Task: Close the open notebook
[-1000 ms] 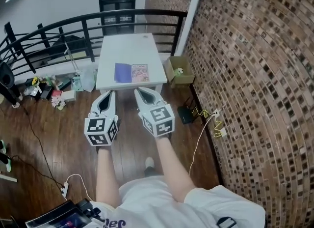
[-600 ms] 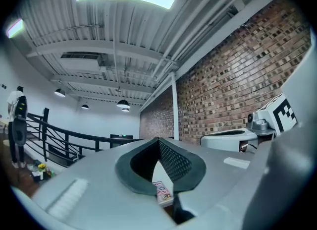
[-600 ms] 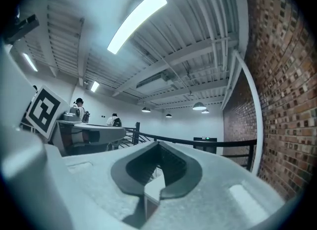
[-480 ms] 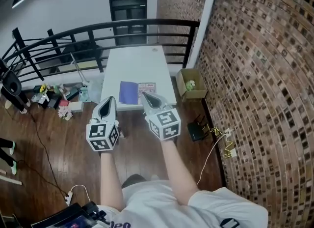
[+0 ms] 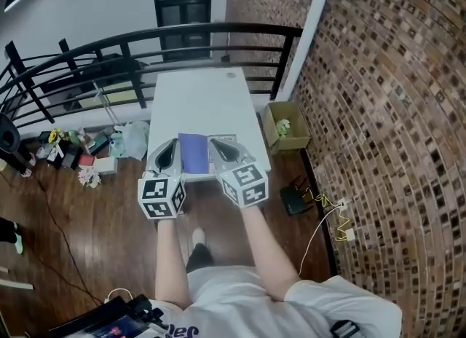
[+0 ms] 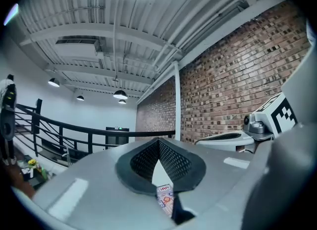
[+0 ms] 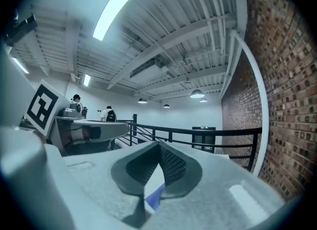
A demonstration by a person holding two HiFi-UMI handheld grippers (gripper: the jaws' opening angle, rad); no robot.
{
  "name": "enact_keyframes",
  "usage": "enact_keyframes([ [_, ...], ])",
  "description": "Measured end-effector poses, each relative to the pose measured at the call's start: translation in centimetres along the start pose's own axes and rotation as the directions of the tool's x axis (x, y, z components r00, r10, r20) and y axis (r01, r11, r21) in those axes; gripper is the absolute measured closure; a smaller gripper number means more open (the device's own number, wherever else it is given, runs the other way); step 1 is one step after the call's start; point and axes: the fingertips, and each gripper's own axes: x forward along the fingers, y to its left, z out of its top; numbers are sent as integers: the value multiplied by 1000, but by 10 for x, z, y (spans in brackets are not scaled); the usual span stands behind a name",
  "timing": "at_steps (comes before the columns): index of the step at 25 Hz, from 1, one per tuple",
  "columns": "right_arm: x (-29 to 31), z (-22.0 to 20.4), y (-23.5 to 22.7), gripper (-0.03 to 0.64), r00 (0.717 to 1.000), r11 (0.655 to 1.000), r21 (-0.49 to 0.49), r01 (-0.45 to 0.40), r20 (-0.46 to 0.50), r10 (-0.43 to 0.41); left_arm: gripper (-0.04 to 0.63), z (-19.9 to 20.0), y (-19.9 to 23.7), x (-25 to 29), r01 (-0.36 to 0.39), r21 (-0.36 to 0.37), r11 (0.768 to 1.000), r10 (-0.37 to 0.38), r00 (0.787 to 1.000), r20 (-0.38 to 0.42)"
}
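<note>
The open notebook (image 5: 194, 153) lies at the counter's (image 5: 204, 96) near edge; left hand-held gripper (image 5: 172, 144) and right hand-held gripper (image 5: 214, 143) hover empty, jaws together; closed tips might shove it rather than lift a cover.

Bright, even indoor light from a ceiling strip light (image 7: 121, 6) and pendant lamps (image 6: 119, 94). Gripper views: heavy fisheye bending, dark vignetted corners, soft foreground. Head view sharp, edges curved.

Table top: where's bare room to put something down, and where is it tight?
Free: the far half of the table, from the notebook to the railing, bar one small thing near the far right corner. Tight: the near edge, taken by the notebook. Floor clutter lies left of the table, a box right.
</note>
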Motion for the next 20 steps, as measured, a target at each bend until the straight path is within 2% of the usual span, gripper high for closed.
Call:
enact_keyframes([
  [3, 49, 28, -19, 626, 1000, 1000, -16, 3, 29, -2, 577, 19, 32, 42, 31, -6, 1000, -30, 999, 30],
  [7, 111, 57, -31, 627, 998, 998, -41, 42, 57, -39, 577, 56, 99, 70, 32, -29, 999, -26, 986, 167],
  [8, 124, 57, -31, 627, 998, 998, -40, 47, 51, -45, 577, 58, 115, 73, 30, -33, 999, -24, 983, 180],
  [13, 173, 32, -29, 627, 999, 998, -44, 42, -9, -43, 577, 30, 176, 101, 2, -44, 999, 3, 994, 108],
  [18, 190, -3, -39, 627, 995, 998, 8, 59, -75, -59, 577, -15, 190, 116, 40, -51, 998, -41, 999, -14],
  [20, 201, -11, -43, 627, 995, 998, 28, 59, -81, -57, 577, -23, 201, 121, 21, -47, 999, -22, 999, -32],
])
